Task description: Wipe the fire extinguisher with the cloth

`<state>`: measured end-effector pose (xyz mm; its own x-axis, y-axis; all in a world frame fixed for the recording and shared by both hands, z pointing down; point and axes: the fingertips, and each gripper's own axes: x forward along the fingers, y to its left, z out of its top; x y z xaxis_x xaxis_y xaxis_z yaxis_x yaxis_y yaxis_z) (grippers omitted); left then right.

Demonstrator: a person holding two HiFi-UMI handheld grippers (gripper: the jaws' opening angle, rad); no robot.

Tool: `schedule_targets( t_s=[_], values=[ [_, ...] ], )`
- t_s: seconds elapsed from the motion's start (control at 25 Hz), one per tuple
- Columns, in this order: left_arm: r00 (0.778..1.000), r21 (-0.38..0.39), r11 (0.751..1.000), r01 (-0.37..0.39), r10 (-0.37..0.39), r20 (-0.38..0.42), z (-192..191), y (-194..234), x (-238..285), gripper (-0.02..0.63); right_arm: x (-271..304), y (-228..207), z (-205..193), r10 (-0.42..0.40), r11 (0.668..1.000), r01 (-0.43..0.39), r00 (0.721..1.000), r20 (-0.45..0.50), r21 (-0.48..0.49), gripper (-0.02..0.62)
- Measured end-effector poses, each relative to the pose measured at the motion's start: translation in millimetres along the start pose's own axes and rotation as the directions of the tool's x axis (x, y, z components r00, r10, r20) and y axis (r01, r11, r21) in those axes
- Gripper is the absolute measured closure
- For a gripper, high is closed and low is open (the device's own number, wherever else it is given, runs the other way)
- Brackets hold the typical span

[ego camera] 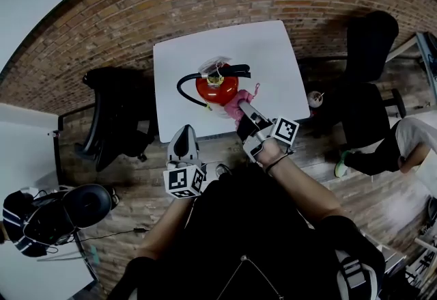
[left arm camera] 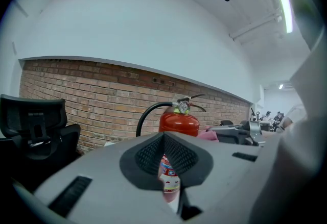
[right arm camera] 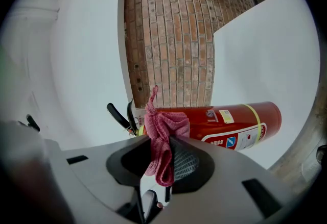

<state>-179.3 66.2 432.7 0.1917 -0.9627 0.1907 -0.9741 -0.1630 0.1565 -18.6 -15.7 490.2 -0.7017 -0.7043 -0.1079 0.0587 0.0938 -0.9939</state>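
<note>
Red fire extinguisher [ego camera: 217, 89] stands upright near the middle of the white table [ego camera: 273, 52], black hose [ego camera: 183, 85] looping off its left side, valve and lever on top. Pink cloth [ego camera: 236, 104] sits bunched against the cylinder's near-right flank, up by the shoulder. Contact looks likely in the head view, though the right gripper view doesn't settle whether the fabric actually presses the paint. Right gripper [ego camera: 246, 113] has its jaws clamped on the cloth, one fold poking out past the tips toward the extinguisher, the rest hanging between the pads. Left gripper [ego camera: 183, 132] hangs off the table's near edge, well apart from the cylinder, jaws drawn together on nothing; in its own view the extinguisher shows straight ahead beyond the tips. Judgement: the wiping step is in hand, with the cloth at or just reaching the upper body. Next move calls for dragging the cloth down or around the cylinder with steady sideways pressure and a firm clamp, so the fabric doesn't slip out. The extinguisher is free-standing and unbraced, so a hard push could slide or tip it; the left gripper may need to steady it from the opposite side, near the hose. Office chair [ego camera: 113, 117] stands left of the table, out of the way.
</note>
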Motion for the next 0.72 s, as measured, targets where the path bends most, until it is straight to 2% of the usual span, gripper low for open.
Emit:
schedule_targets(
  t_s=[0.36, 0.56, 0.72],
  values=[
    [1.000, 0.004, 1.000, 0.011, -0.011, 0.000, -2, -2, -4, 0.577, 1, 39, -2, 0.082, 0.996, -0.082, 0.996, 0.046, 0.016, 0.492],
    [1.000, 0.003, 1.000, 0.015, -0.015, -0.008, -6, -4, -6, 0.575, 2, 79, -5, 0.182, 0.983, -0.181, 0.982, 0.045, -0.027, 0.492],
    [1.000, -0.001, 1.000, 0.001, -0.001, -0.013, -9, -4, -8, 0.575, -6, 91, -2, 0.195, 0.980, -0.194, 0.980, 0.042, -0.035, 0.492]
  ],
)
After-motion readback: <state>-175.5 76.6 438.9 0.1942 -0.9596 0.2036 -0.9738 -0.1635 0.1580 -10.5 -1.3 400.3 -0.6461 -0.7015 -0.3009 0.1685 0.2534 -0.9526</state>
